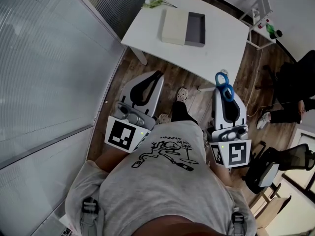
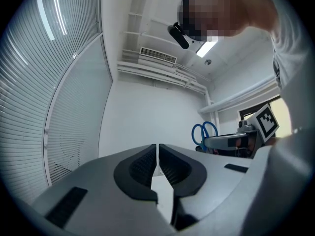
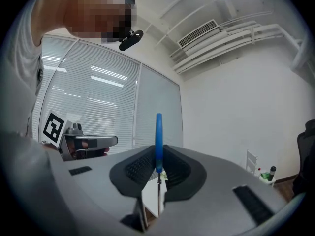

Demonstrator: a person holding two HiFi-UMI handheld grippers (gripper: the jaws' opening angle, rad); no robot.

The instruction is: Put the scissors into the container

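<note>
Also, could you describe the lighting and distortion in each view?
Head view: evenly lit, sharp, wide-angle stretch at edges. Left gripper view: strong fisheye, dark corners, bright ceiling lamp. Right gripper view: same fisheye, light streaks on blinds, scissors sharp.

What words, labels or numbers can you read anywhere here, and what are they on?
Shirt: one line of print above a black drawing, upside down, too small to read.
Left gripper and right gripper: black-and-white square markers only, no words.
No other text shows.

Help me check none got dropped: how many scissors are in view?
1. The blue-handled scissors are gripped in the right tool, short of the white table. None show elsewhere, though the container's interior is partly hidden.
</note>
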